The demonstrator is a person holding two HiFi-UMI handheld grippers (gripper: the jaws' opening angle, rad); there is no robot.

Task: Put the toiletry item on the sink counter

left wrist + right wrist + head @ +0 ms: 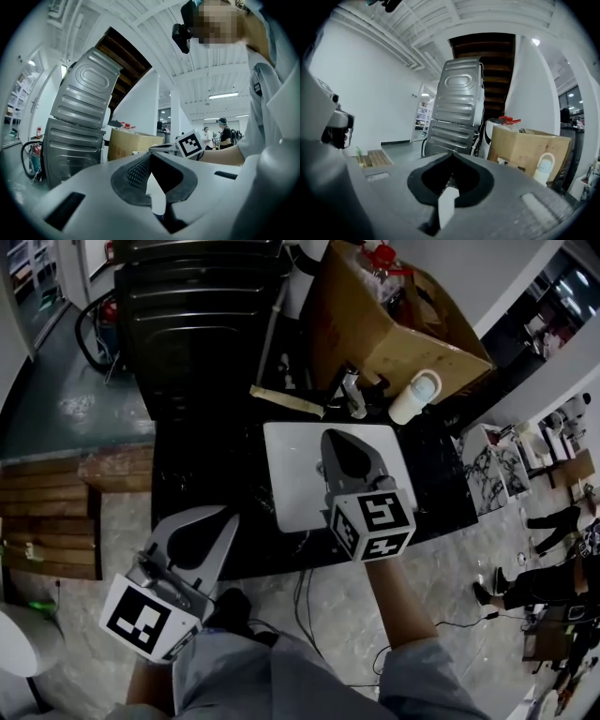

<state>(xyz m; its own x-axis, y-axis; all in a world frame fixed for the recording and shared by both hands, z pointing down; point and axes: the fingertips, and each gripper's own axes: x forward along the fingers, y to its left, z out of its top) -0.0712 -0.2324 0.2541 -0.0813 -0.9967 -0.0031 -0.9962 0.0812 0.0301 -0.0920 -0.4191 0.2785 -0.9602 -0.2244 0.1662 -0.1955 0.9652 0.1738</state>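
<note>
A white bottle with a pale blue cap [413, 396] stands upright on the black counter [441, 484], behind the right corner of the white sink basin [291, 474] and in front of a cardboard box. The same bottle [541, 168] shows at the right of the right gripper view. My right gripper [330, 435] hovers over the basin, shut with nothing between its jaws [451, 154]. It is left of and nearer than the bottle, not touching it. My left gripper [228, 515] hangs at the counter's front left edge; its jaws meet at the tips [150, 154] and hold nothing.
A chrome faucet [353, 395] rises behind the basin, with a pale flat stick [286, 400] lying to its left. A large open cardboard box [394, 320] stands at the back right. Stacked ribbed grey cases [202, 315] stand behind the counter. Wooden steps [52, 507] lie at the left.
</note>
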